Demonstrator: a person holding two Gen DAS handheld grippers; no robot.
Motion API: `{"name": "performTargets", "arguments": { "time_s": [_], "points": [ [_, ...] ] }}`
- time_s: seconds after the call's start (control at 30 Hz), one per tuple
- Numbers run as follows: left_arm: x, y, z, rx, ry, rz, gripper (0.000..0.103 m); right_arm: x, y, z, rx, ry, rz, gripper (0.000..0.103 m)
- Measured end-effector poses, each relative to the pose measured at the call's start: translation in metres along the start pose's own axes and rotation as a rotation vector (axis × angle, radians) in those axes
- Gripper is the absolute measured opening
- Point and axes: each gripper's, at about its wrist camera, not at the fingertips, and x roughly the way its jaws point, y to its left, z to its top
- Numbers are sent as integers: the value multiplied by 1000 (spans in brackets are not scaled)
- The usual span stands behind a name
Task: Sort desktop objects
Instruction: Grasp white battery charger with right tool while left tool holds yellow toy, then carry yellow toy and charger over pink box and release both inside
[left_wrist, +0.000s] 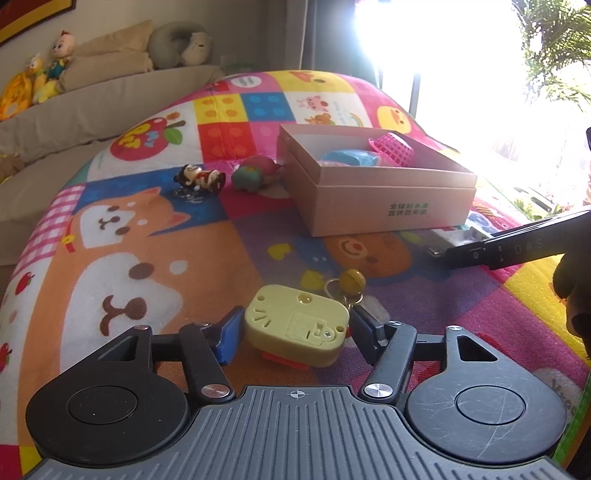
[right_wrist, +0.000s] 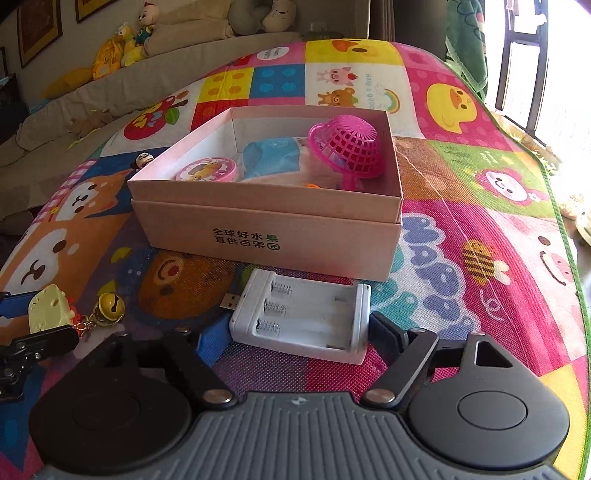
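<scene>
1. Left gripper (left_wrist: 295, 330): fingers closed against the yellow toy keychain (left_wrist: 297, 328) on the play mat (left_wrist: 155, 258).
2. Right gripper (right_wrist: 295, 332): fingers straddle the white battery case (right_wrist: 301, 319) in front of the cardboard box (right_wrist: 269, 225); contact unclear.
</scene>
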Motion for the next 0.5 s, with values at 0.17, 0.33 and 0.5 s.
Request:
{"name": "performTargets", "arguments": {
  "time_s": [0.17, 0.33, 0.5],
  "points": [
    [-5, -6, 1, 22, 0, 14, 64, -29, 1, -8, -9, -40, 21, 80],
    [-31, -11, 35, 38, -108, -22, 64, -78, -4, 1, -28, -134, 49, 79],
    [-47, -24, 102, 117, -271, -39, 64, -144, -16, 37, -29, -357, 34, 79]
  ]
}}
